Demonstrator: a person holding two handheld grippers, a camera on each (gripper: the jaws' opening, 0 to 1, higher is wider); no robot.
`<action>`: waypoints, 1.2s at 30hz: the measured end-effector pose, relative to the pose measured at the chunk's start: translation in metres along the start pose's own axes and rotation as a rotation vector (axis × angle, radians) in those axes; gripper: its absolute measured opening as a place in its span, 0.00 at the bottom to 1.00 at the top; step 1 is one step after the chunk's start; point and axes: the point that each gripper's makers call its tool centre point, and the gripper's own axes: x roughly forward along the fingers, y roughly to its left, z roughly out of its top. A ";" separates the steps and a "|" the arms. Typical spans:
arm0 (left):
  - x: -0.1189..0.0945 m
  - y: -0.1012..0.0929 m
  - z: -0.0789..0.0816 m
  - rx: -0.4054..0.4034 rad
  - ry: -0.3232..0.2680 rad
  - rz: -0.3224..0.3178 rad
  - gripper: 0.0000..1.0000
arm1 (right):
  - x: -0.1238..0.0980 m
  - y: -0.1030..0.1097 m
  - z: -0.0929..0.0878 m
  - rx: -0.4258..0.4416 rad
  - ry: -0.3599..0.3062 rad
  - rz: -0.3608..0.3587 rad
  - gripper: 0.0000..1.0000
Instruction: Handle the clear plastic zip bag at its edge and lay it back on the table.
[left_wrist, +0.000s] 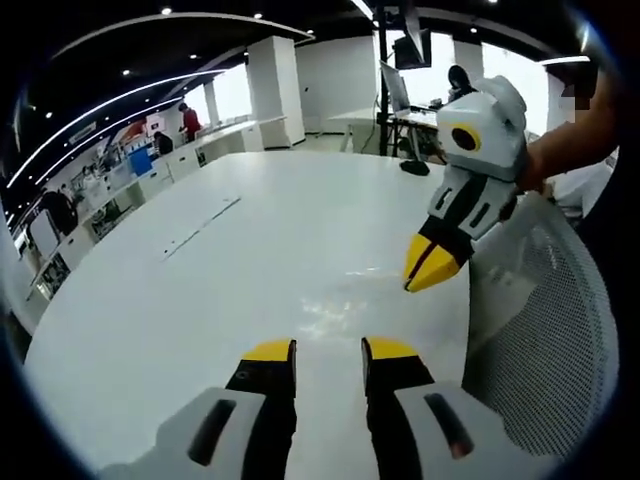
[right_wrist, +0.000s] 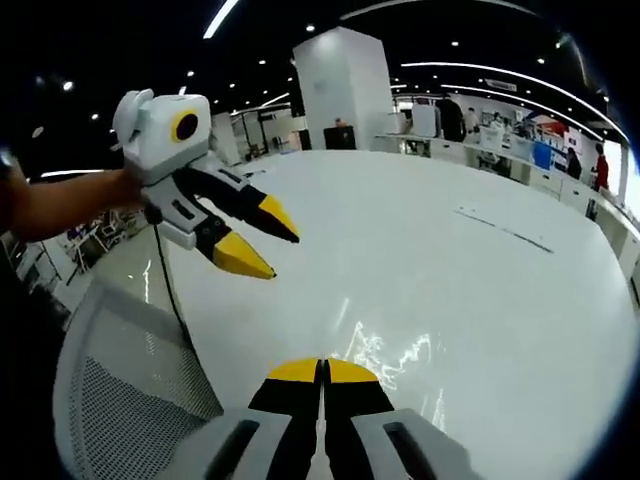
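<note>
Left gripper (left_wrist: 328, 350), jaws spread, hovers over the table (left_wrist: 200, 290); right gripper (right_wrist: 322, 372), jaws pressed together, hangs beside it, above the bag (right_wrist: 385, 355) lying flat on the table near a mesh chair (right_wrist: 130, 400). The bag looks laid down or not yet picked up; next comes nipping its edge.

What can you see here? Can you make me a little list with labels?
Surface: big white table
Bag: clear plastic zip bag lying flat on the table, visible as shiny crinkles
Left gripper: yellow-tipped jaws apart, holding nothing
Right gripper: yellow-tipped jaws closed together, just above the near edge of the bag; a grip cannot be told
Seat: white mesh chair beside the table
</note>
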 end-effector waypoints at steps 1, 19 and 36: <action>0.000 -0.001 0.002 0.010 0.003 -0.004 0.24 | 0.000 0.000 0.000 -0.006 0.002 0.002 0.00; -0.001 0.005 0.017 0.123 0.025 -0.043 0.25 | -0.005 0.005 0.004 -0.171 0.060 0.021 0.00; 0.000 -0.003 0.008 0.254 0.093 -0.126 0.24 | -0.005 0.005 0.006 -0.313 0.105 0.061 0.00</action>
